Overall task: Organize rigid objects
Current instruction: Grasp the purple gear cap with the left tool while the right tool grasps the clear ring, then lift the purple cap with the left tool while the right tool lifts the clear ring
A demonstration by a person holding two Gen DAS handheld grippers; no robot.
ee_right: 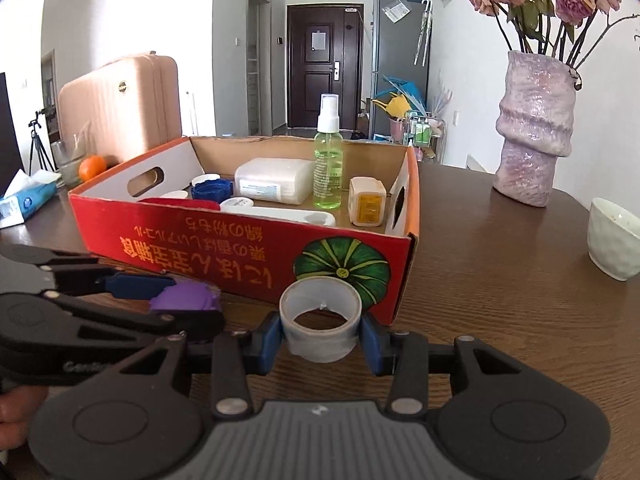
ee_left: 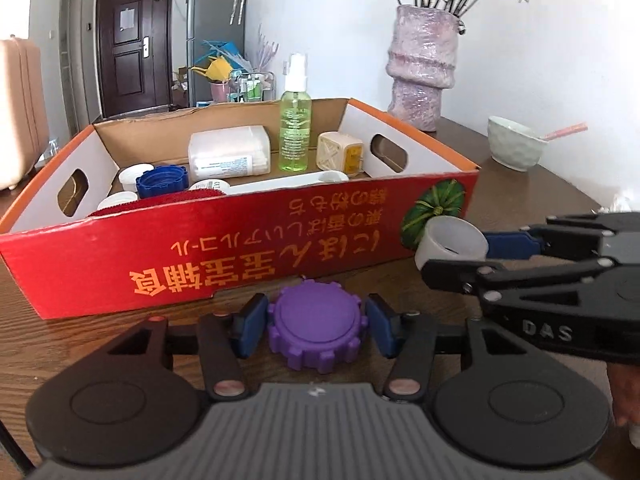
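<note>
A ridged purple cap (ee_left: 317, 328) is clamped in the left gripper (ee_left: 317, 330) and a translucent white ring-shaped cup (ee_right: 320, 322) in the right gripper (ee_right: 320, 338) — both low over the counter (ee_right: 500, 300), just before the red cardboard box (ee_left: 240, 256). Each should be lifted clear of the box's front wall — then released inside.

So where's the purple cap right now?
In the left wrist view, the purple cap sits on the table between the left hand-held gripper's pads, just in front of the red box.
</note>
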